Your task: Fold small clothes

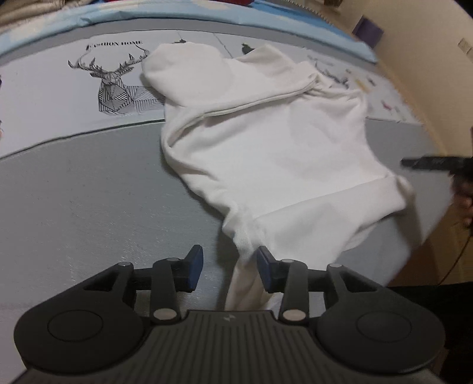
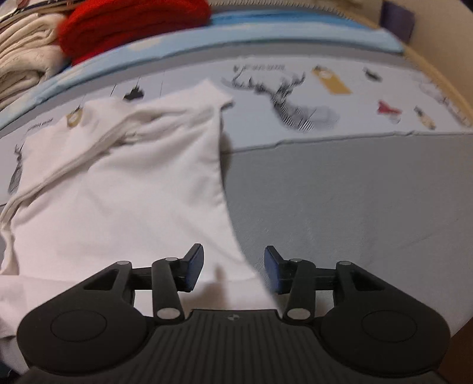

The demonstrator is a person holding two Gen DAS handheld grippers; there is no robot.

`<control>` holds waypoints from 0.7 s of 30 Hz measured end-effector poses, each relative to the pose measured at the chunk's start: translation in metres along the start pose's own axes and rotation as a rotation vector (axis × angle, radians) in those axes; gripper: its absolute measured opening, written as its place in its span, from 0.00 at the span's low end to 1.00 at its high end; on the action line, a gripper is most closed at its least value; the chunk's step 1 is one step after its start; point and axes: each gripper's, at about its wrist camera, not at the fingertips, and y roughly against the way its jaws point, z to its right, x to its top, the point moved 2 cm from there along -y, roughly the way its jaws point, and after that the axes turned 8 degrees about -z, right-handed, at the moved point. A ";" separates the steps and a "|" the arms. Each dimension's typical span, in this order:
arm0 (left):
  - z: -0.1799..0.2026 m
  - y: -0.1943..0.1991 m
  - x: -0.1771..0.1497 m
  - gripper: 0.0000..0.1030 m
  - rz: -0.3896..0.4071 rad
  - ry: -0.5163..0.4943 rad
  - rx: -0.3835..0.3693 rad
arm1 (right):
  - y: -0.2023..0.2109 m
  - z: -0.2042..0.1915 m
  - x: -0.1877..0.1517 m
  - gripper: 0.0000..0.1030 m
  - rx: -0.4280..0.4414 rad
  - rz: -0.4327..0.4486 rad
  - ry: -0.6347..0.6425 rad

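We have a white garment [image 1: 266,141] lying crumpled on the grey sheet [image 1: 88,192], with a folded-over part along its far side and its near hem trailing toward us.

**Gripper state.** The left gripper [image 1: 230,267] has its fingers apart; a bunched strip of the garment's near edge runs between them, close against the right-hand pad, and we cannot tell whether it touches. The right gripper [image 2: 233,267] also has its fingers apart, straddling the garment's right edge, with cloth under the left pad and bare sheet under the right. Neither holds anything.

**Risks, as we judge them.**
- If we close the left fingers where they stand, we may pinch only a thin bunch of cloth, which could slip out or drag the whole piece askew.
- If we close the right fingers low, we may catch the sheet together with the garment, since the two lie flush there.
- The far fold is uneven; lifting now could carry that wrinkle into the finished fold.
- The right wrist view is blurred, so we cannot fix the edge position exactly.

**Surface and room.** The sheet is grey, with a white band printed with a deer head [image 1: 118,88] and a light blue strip [image 2: 266,32] beyond. A red garment [image 2: 127,26] and cream folded clothes [image 2: 26,56] lie at the far side. A cream wall [image 1: 414,44] stands to the right.
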 end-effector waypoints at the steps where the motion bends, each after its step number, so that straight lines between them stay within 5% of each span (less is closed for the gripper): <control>1: -0.001 0.000 -0.001 0.45 0.003 0.001 -0.010 | -0.003 0.004 0.000 0.46 0.012 -0.015 -0.014; 10: 0.004 -0.026 -0.017 0.45 -0.048 -0.028 -0.082 | -0.009 0.042 -0.033 0.46 0.166 -0.084 -0.096; 15: 0.010 -0.023 -0.023 0.45 -0.017 -0.029 -0.151 | -0.020 0.039 -0.047 0.46 0.135 -0.090 -0.058; 18: 0.013 -0.026 -0.025 0.45 -0.012 -0.045 -0.111 | -0.019 0.039 -0.049 0.45 0.119 -0.059 -0.059; 20: 0.013 -0.035 -0.026 0.32 -0.037 -0.059 -0.049 | -0.019 0.040 -0.049 0.42 0.109 -0.036 -0.066; 21: 0.012 -0.038 -0.026 0.23 -0.044 -0.066 -0.035 | -0.020 0.040 -0.049 0.30 0.118 -0.029 -0.071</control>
